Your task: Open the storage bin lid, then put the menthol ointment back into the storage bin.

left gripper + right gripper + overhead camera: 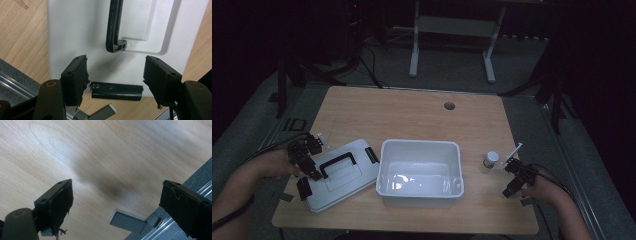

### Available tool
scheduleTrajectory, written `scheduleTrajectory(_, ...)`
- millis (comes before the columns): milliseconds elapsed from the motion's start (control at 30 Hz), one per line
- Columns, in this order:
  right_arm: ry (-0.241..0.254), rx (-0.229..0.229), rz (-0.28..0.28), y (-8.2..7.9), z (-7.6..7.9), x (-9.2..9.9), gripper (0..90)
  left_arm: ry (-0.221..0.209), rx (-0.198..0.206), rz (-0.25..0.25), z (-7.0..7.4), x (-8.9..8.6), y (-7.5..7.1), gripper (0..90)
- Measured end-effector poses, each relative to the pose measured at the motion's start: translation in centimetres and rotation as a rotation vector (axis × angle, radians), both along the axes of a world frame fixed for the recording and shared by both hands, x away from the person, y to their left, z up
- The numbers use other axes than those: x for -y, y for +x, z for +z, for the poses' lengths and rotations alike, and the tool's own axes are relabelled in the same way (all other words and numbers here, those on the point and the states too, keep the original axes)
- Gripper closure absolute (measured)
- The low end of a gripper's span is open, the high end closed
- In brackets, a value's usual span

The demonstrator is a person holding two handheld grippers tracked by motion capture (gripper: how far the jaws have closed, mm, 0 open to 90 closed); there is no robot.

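A white lid [343, 184] with a black handle [340, 162] lies on the table left of an empty white bin [419, 144]. My left gripper [312, 160] hovers over the lid's left end. In the left gripper view the jaws of that gripper [116, 61] stand apart above the lid [75, 30], and the black end latch [116, 91] lies between them with a thin gap on each side. The handle [113, 25] runs away from them. My right gripper [511, 177] is open over bare wood at the right, just near a small white bottle [491, 159]. Its jaws [117, 183] hold nothing.
The lid's other black latch [372, 155] points toward the bin. A grey tape strip [127, 221] marks the table edge beside my right gripper. A cable hole [449, 106] sits at the table's far side. A white desk frame [414, 45] stands on the floor beyond.
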State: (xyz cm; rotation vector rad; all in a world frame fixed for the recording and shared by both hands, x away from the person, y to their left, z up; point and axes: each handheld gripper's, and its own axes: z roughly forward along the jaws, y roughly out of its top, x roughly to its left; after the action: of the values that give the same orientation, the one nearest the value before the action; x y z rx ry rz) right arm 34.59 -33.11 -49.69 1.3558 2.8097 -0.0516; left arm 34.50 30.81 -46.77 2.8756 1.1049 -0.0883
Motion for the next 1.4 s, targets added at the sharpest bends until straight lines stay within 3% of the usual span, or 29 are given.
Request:
scheduleTrajectory(67,0.02,-0.003,0.016,0.6,0.2,-0.2,11.0,-0.007,-0.005,-0.001,0.0,0.1,-0.1,35.4)
scheduleTrajectory(233,0.011,0.011,0.019,1.4,0.3,-0.5,11.1,0.0,-0.014,-0.005,-0.3,0.2,-0.2,35.1)
scheduleTrajectory(333,0.028,0.039,-0.007,2.2,0.8,-0.7,12.7,0.001,-0.009,-0.001,-0.2,0.1,-0.2,35.1)
scheduleTrajectory(600,0.036,0.054,-0.044,3.5,1.3,-1.3,13.3,-0.006,-0.012,0.006,-0.2,0.1,-0.2,35.1)
scheduleTrajectory(667,0.06,0.067,-0.069,4.3,1.4,-1.6,13.7,0.0,-0.015,-0.006,-0.3,0.3,-0.2,35.1)
scheduleTrajectory(900,0.056,0.087,-0.073,5.6,1.6,-2.8,14.7,-0.003,0.005,-0.013,-0.4,0.5,-0.2,35.1)
scheduleTrajectory(1133,0.101,0.121,-0.113,7.2,1.6,-4.0,17.7,0.004,-0.017,-0.018,-0.9,0.7,-0.2,35.1)
scheduleTrajectory(1400,0.079,0.112,-0.114,8.3,1.2,-5.0,22.9,0.009,-0.021,-0.019,-1.1,0.8,-0.1,35.0)
